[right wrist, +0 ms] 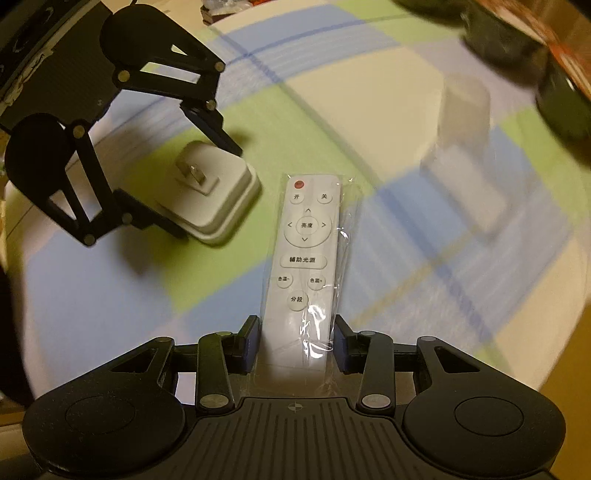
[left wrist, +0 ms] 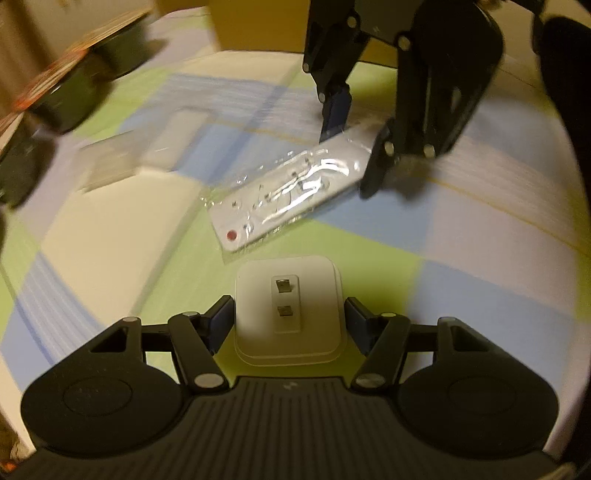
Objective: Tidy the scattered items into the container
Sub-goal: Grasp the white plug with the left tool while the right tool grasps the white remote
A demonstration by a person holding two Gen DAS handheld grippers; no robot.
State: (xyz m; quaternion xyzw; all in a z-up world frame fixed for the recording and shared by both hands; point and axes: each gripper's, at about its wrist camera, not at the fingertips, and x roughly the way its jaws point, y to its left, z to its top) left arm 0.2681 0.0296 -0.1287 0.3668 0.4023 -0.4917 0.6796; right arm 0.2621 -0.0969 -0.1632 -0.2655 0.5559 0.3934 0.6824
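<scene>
A white plug-in charger (left wrist: 288,332) with two metal prongs sits between the fingers of my left gripper (left wrist: 288,314), which is shut on its sides. A white remote (right wrist: 303,258) in a clear plastic sleeve is held at its near end by my right gripper (right wrist: 295,332). In the left wrist view the remote (left wrist: 288,188) lies slanted ahead, with the right gripper (left wrist: 352,147) clamped on its far end. In the right wrist view the left gripper (right wrist: 201,188) and charger (right wrist: 218,192) are at the left. Both items look sharp against a blurred checked cloth.
The checked green, blue and cream cloth (left wrist: 110,229) covers the surface. A blurred white object (left wrist: 173,140) lies left of the remote. Black tubs with orange printed lids (left wrist: 74,81) stand at the far left, and a cardboard box (left wrist: 258,29) at the back.
</scene>
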